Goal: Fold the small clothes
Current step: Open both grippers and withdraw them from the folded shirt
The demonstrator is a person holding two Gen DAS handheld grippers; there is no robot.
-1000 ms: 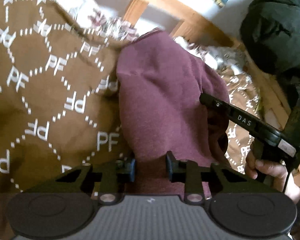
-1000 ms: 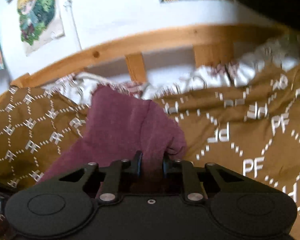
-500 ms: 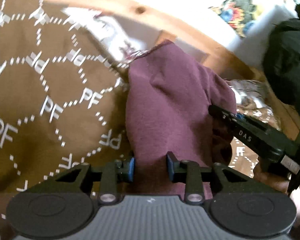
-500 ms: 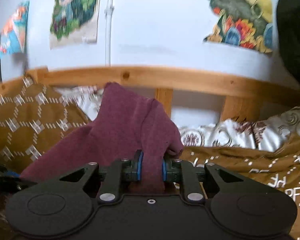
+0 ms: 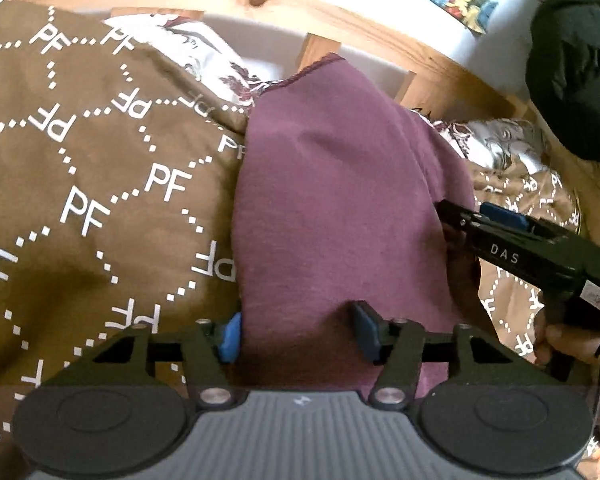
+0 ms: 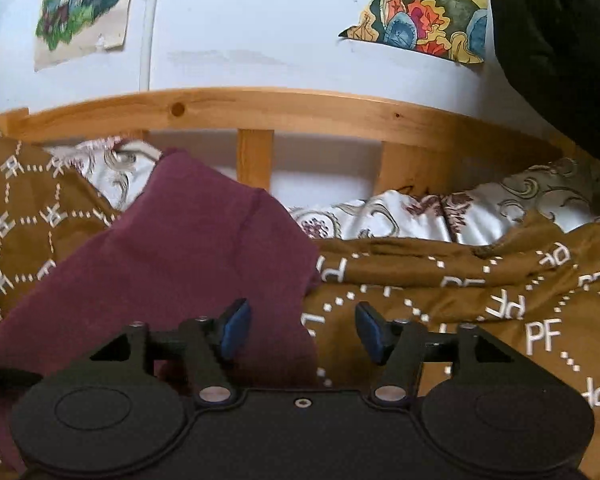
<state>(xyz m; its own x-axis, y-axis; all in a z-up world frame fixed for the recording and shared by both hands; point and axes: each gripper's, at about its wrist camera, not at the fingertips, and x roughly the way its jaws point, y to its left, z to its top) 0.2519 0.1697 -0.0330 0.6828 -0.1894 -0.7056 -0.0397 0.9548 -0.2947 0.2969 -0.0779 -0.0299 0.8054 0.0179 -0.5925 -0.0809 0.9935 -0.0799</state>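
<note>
A maroon garment (image 5: 340, 200) lies in a loose fold on the brown "PF" bedspread (image 5: 80, 200). My left gripper (image 5: 298, 334) is opening; its blue pads stand apart with the garment's near edge lying between them, not pinched. In the left wrist view my right gripper (image 5: 472, 216) shows at the garment's right edge, held by a hand (image 5: 560, 340). In the right wrist view the garment (image 6: 180, 260) lies left of centre. The right gripper (image 6: 300, 332) is opening too; the cloth's edge reaches in by the left pad and bedspread (image 6: 500, 300) shows between the pads.
A wooden bed rail (image 6: 260, 108) with slats runs across the far side, with white patterned bedding (image 6: 420, 216) below it. The pale wall holds posters (image 6: 420, 12). A black garment (image 5: 580, 60) hangs at the upper right.
Both grippers were shut on the maroon garment and have spread their jaws, letting go of it. The cloth has sunk from its raised shape onto the bedspread.
</note>
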